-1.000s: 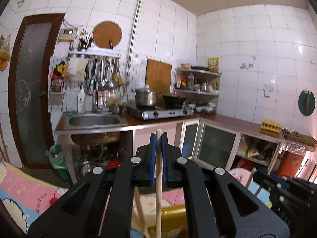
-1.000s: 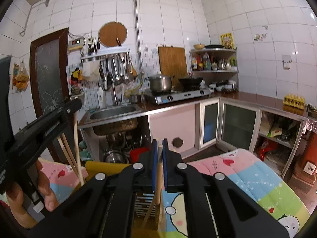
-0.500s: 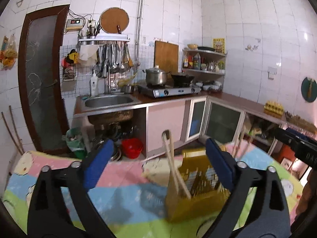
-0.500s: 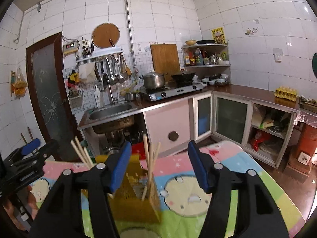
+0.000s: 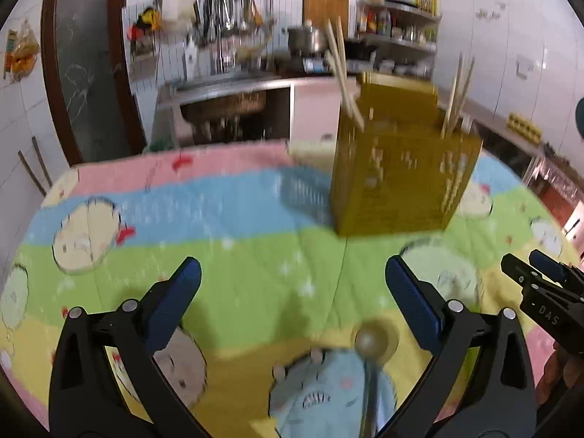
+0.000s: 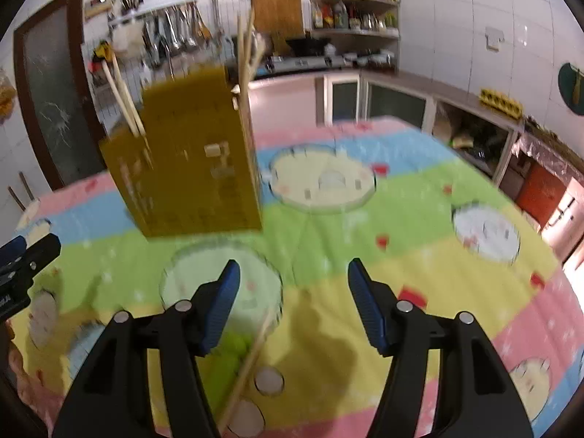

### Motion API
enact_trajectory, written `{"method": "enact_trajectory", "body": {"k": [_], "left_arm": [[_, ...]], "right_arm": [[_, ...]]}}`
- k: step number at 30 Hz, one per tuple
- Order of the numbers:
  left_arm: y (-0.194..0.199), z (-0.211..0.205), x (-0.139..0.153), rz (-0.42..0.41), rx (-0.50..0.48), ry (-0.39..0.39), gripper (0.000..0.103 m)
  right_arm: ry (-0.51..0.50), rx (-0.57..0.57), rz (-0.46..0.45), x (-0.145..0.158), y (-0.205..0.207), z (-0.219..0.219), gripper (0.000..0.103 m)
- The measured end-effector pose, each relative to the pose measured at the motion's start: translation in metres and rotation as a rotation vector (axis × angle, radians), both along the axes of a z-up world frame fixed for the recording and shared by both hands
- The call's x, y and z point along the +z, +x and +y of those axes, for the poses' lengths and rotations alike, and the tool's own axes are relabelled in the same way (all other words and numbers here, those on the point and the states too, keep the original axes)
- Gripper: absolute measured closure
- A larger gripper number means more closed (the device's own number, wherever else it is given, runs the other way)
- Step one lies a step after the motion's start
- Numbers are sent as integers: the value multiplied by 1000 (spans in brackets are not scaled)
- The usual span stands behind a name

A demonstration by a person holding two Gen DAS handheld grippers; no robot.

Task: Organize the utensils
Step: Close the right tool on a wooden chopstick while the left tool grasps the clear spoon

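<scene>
Both grippers empty, jaws spread: left gripper (image 5: 292, 303) wide, right gripper (image 6: 294, 303) narrower. Yellow holder (image 5: 398, 171) stands on the bench cloth (image 5: 226, 266), chopsticks (image 5: 339, 69) inside. Spoon (image 5: 372, 343) lies under left jaws, loose chopstick (image 6: 248, 361) under right. Straddle each crosswise, close mid-handle, then lift.

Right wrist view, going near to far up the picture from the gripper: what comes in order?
Open right gripper → loose wooden chopstick on the colourful cartoon-print cloth → yellow perforated utensil holder → kitchen counter.
</scene>
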State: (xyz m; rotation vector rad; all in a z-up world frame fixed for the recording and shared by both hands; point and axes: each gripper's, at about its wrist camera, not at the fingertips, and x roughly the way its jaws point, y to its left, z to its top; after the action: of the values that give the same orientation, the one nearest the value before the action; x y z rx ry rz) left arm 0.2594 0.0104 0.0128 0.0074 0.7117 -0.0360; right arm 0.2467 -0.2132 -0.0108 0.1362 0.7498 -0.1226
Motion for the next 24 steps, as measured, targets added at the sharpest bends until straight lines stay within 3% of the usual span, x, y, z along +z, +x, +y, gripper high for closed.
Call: {"method": "enact_trajectory", "body": {"k": [6, 11, 17, 20, 24], "left_arm": [[-6, -6, -35, 55, -6, -6, 5], [0, -17, -45, 81, -26, -10, 5], [6, -27, -52, 115, -61, -27, 7], [9, -32, -57, 154, -92, -34, 17], [8, -36, -59, 178, -111, -40, 22]], "right_arm": [[21, -29, 59, -28, 4, -7, 42], [30, -20, 95, -37, 11, 0, 43], [32, -9, 125, -40, 15, 6, 53], [44, 0, 125, -41, 13, 8, 60], [42, 20, 119, -39, 10, 13, 70]]}}
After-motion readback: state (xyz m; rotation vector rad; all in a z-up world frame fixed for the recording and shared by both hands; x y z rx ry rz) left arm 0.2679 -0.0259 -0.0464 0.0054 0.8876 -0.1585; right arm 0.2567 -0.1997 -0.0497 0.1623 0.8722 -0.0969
